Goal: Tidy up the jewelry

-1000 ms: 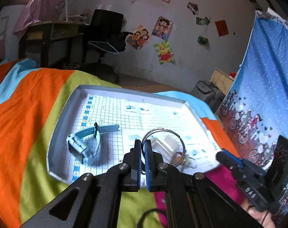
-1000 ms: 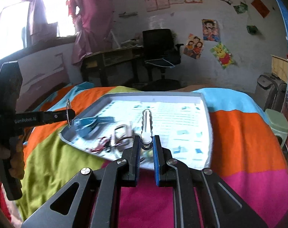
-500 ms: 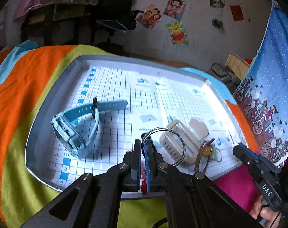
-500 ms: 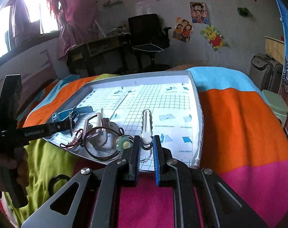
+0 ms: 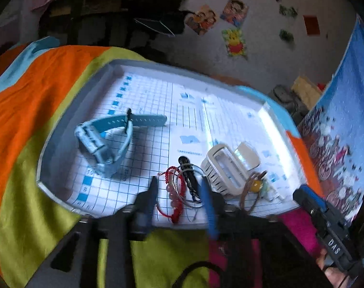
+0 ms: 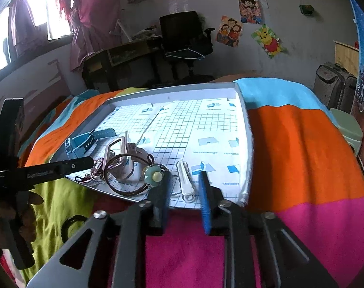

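Left wrist view: my left gripper (image 5: 179, 192) has just been opening; jaws stand apart around the silver ring (image 5: 187, 188), pads clear of it, on the tray (image 5: 62, 117).
Right wrist view: my right gripper (image 6: 184, 187) has just been opening too; the white clip (image 6: 186, 180) lies loose between narrow-set jaws.
Step, I judge: releasing; I'd lift straight back, snagging nothing.
Surface: gridded tray on a striped blanket (image 6: 301, 144).
Room: posters, desk, chair.
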Motion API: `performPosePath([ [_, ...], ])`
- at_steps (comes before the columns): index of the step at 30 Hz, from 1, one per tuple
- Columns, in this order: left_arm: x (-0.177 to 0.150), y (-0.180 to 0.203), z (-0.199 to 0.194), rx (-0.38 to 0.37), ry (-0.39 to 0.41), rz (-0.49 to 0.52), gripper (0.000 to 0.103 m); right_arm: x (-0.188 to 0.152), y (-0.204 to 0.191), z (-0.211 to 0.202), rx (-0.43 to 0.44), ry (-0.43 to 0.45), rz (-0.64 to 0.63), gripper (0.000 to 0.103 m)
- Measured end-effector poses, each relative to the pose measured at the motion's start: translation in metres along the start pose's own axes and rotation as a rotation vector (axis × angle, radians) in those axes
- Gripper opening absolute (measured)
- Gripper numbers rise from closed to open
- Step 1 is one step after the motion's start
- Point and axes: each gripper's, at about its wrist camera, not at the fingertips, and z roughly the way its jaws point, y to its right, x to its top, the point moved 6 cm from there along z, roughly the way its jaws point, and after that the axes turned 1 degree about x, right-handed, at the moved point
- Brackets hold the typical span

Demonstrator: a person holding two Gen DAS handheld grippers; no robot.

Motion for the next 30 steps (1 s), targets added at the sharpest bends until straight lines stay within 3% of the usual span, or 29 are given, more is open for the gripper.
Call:
performPosePath([
  [2,0.003,-0.002,-0.018,0.002,0.054,-0.03,0.079,0.002,0.0,-0.01,-0.007,0.016,-0.003,0.042],
  [4,0.006,-0.001,-0.039,-0.017,0.116,-0.054,0.084,0.006,-0.002,-0.025,-0.009,0.032,-0.007,0.045],
  [9,0.006,-0.001,-0.094,-0.026,0.234,-0.1,0.103,0.014,-0.01,-0.07,-0.015,0.093,-0.014,0.074],
  [12,0.005,-0.001,-0.123,-0.02,0.273,-0.115,0.103,0.023,-0.023,-0.103,-0.001,0.154,-0.045,0.082],
  [14,0.003,-0.001,-0.143,-0.012,0.277,-0.109,0.103,0.029,-0.031,-0.126,0.013,0.203,-0.06,0.093],
  [18,-0.004,-0.003,-0.186,0.004,0.327,-0.093,0.103,0.032,-0.048,-0.175,0.039,0.298,-0.079,0.101],
  [22,-0.013,-0.004,-0.232,0.009,0.408,-0.077,0.103,0.022,-0.061,-0.224,0.047,0.377,-0.097,0.102],
  [30,-0.054,0.009,-0.319,-0.016,0.555,0.024,0.103,-0.022,-0.069,-0.301,0.016,0.44,-0.095,0.102],
])
